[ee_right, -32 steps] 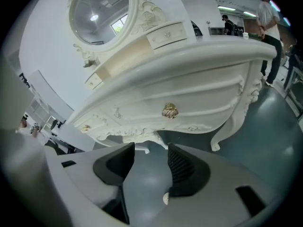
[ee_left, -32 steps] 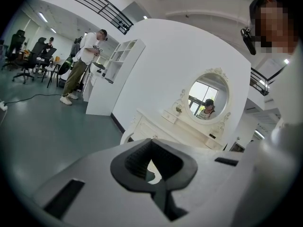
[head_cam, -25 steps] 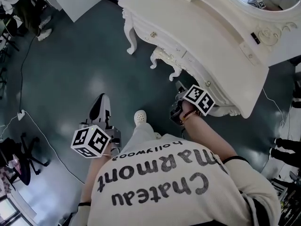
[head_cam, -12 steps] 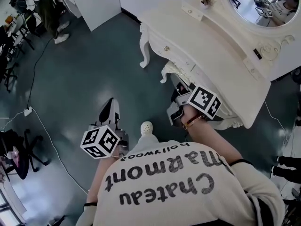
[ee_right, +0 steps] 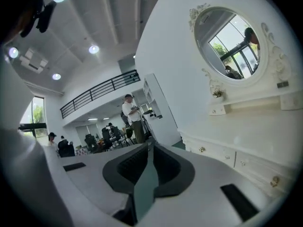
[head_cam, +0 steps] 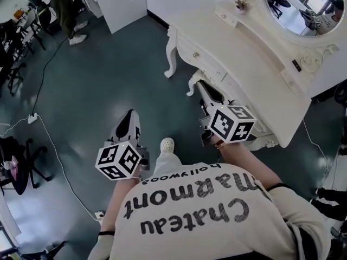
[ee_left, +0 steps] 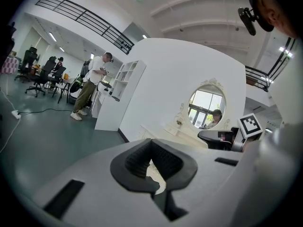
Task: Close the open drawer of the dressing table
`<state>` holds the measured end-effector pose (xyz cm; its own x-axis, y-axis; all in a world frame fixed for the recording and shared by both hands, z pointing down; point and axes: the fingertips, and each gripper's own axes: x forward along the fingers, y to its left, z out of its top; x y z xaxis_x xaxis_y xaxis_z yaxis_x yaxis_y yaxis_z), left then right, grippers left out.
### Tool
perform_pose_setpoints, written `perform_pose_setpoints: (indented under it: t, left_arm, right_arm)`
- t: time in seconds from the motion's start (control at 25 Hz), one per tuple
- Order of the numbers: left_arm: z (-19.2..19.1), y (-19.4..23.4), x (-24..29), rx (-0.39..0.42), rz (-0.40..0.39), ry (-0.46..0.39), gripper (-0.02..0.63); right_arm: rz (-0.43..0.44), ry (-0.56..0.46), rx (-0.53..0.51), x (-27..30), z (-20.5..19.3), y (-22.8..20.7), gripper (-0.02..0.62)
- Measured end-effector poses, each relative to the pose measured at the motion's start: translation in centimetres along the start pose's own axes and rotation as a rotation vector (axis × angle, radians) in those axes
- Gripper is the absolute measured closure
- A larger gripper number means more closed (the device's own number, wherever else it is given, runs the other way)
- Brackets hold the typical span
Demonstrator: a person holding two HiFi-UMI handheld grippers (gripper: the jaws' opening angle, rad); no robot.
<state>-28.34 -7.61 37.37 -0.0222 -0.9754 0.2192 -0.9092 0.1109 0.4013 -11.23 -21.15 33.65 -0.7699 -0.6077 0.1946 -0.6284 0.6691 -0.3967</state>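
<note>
While the right claw draws its jaws together, only a thin slit is left between them, and nothing sits in it. Its tip hangs just off the front edge of the cream bench, beside the carved apron, and as far as I can see it is not touching. To the right of that claw the drawer fronts run along the bench's face, each with a small knob, and they look flush with it. Farther out from the tip stands the curved corner leg, and up beyond the bench top is the round mirror.

The left claw is clenched on nothing, well clear of the bench, over the dark floor. Just beside it, toward the right claw, is the person's pale shoe. Past the left claw the floor lies wide open as far as a white cabinet, with a cable trailing across it. A person stands by the cabinet.
</note>
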Motion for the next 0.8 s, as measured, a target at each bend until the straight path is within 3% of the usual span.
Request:
perform_pose_setpoints:
  t: [0.24, 0.64, 0.8]
  left_arm:
    - [-1.3, -0.2, -2.9, -0.004, 0.014, 0.003, 0.598]
    - [1.9, 1.2, -4.7, 0.046, -0.041, 0.02, 0.598]
    - [2.7, 3.2, -4.7, 0.026, -0.037, 0.025, 0.598]
  right_arm:
    - [0.011, 0.029, -0.063, -1.9, -1.7, 1.2, 0.54]
    - [-0.012, 0.009, -0.057, -1.2, -1.3, 4.4, 0.54]
    - [-0.023, 0.003, -0.041, -0.5, -1.6, 5.5, 0.54]
